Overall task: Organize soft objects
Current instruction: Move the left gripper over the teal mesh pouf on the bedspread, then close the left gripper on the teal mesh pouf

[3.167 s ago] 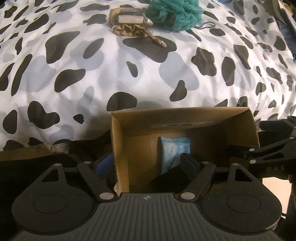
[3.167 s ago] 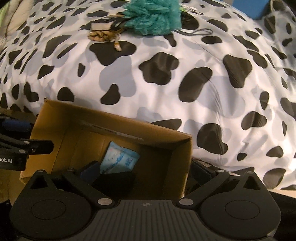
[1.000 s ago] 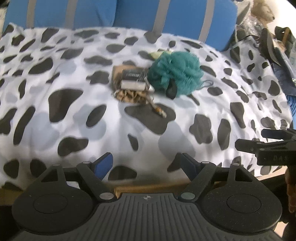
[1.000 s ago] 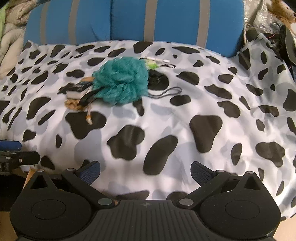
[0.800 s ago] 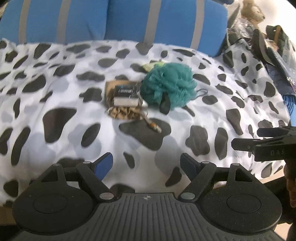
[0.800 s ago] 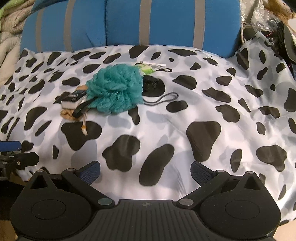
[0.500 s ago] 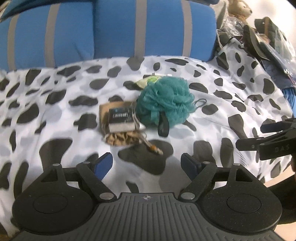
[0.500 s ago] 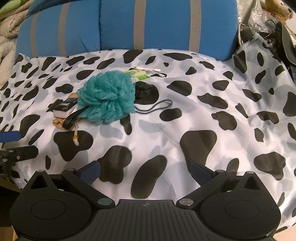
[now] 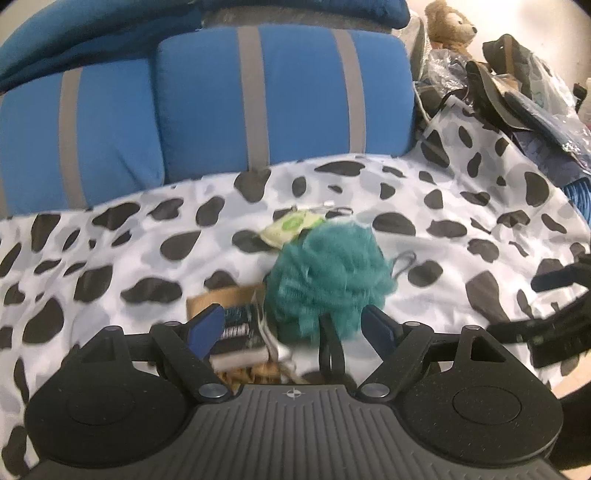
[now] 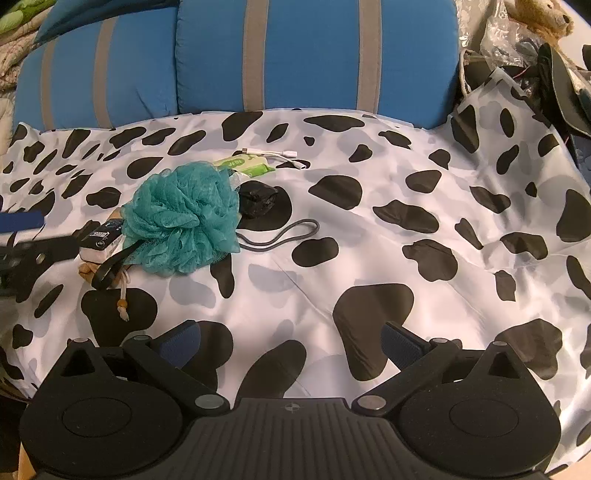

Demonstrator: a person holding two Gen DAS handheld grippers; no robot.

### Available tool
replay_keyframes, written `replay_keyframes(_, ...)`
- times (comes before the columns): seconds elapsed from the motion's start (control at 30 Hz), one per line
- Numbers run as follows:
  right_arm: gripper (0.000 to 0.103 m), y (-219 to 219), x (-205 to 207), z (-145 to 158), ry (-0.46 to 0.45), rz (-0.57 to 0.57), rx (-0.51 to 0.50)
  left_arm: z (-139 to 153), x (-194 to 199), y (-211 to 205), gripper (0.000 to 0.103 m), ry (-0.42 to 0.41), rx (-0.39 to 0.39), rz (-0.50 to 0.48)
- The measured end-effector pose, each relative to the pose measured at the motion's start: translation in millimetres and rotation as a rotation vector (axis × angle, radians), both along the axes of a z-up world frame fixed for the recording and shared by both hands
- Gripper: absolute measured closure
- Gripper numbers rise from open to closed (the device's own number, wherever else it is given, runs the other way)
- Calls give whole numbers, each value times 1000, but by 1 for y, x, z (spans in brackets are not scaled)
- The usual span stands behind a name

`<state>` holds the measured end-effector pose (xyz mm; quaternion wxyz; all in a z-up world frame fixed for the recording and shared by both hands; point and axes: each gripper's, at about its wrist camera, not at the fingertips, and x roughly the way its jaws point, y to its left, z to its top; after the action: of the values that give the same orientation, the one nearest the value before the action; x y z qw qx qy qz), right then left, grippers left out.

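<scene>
A teal mesh bath puff (image 9: 328,273) lies on the cow-print bed cover (image 9: 110,258); it also shows in the right wrist view (image 10: 181,221). Left of it lies a small black-and-white box (image 9: 240,332) on a tan drawstring pouch (image 10: 92,273). A green wipes packet (image 9: 291,225) lies just behind the puff. My left gripper (image 9: 295,328) is open, its fingers standing on either side of the box and the puff's near edge. My right gripper (image 10: 290,343) is open and empty over bare cover, well right of the puff.
A black crumpled item (image 10: 258,201), a grey cord loop (image 10: 280,236) and a white cable (image 10: 280,153) lie near the puff. Blue striped cushions (image 10: 295,55) stand behind the bed. A teddy bear (image 9: 448,24) and bags (image 9: 517,96) are piled at the far right.
Both grippers have risen from the cardboard box and moved forward over the bed. The left one has closed in on the puff and the box; the cardboard box has left view.
</scene>
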<state>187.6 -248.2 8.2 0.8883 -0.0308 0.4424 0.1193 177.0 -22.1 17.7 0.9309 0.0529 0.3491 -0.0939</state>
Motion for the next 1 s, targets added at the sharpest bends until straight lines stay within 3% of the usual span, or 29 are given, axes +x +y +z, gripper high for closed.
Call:
replay_keyframes(0.27, 0, -6, 8, -2, 25, 8, 9, -6, 37, -3, 22, 24, -34, 40)
replay_keyframes(0.53, 0, -16, 12, 0, 46, -14, 50, -13, 67, -12, 22, 69, -87, 2)
replay_keyframes(0.83, 0, -15, 15, 7, 43, -4, 82, -42, 101, -27, 21, 210, -90, -49)
replay_keyframes(1.0, 0, -11, 15, 6, 50, 11, 79, -60, 117, -30, 11, 280, -89, -47)
